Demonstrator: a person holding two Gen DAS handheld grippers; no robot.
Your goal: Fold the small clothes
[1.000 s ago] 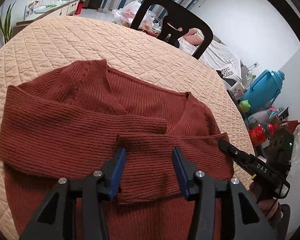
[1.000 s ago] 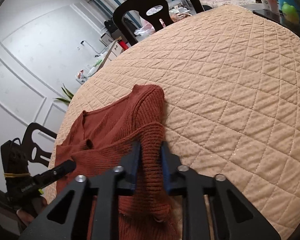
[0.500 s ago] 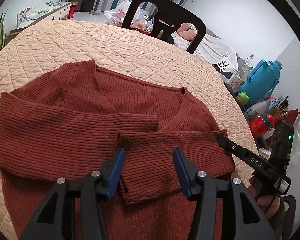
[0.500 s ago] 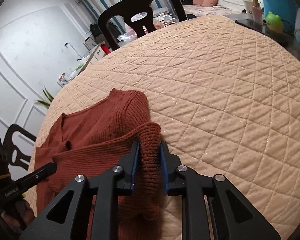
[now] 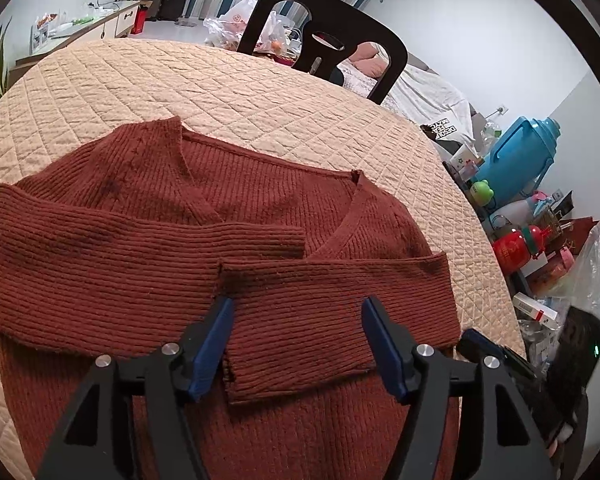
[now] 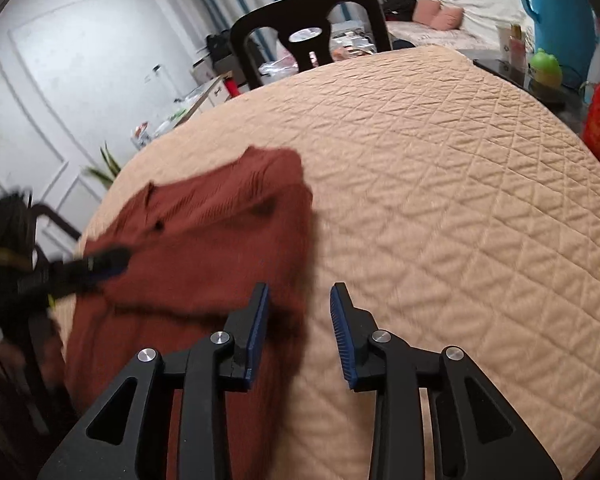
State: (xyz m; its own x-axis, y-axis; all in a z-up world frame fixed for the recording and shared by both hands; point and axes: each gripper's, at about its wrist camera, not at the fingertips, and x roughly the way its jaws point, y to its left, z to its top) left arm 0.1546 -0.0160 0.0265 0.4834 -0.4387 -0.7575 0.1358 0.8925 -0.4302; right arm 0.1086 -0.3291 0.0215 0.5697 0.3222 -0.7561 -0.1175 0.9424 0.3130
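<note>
A rust-red ribbed sweater point(image 5: 148, 208) lies flat on the quilted beige tabletop point(image 5: 260, 92), both sleeves folded across its chest. My left gripper point(image 5: 296, 344) is open and empty, hovering just above the right sleeve's cuff point(image 5: 300, 340). My right gripper point(image 6: 300, 332) is open and empty at the sweater's right edge point(image 6: 204, 248), over the fabric border and bare quilt. In the left wrist view the right gripper shows at the lower right point(image 5: 496, 356). In the right wrist view the left gripper shows blurred at the left point(image 6: 80, 268).
A black chair point(image 5: 324, 40) stands at the far table edge. A blue jug point(image 5: 516, 160), red bottle point(image 5: 516, 248) and small clutter crowd a side surface to the right. Bare quilt point(image 6: 440, 200) stretches right of the sweater.
My right gripper has opened and let go of the sweater's folded sleeve edge, which now lies flat. The left gripper stayed open over the cuff.
</note>
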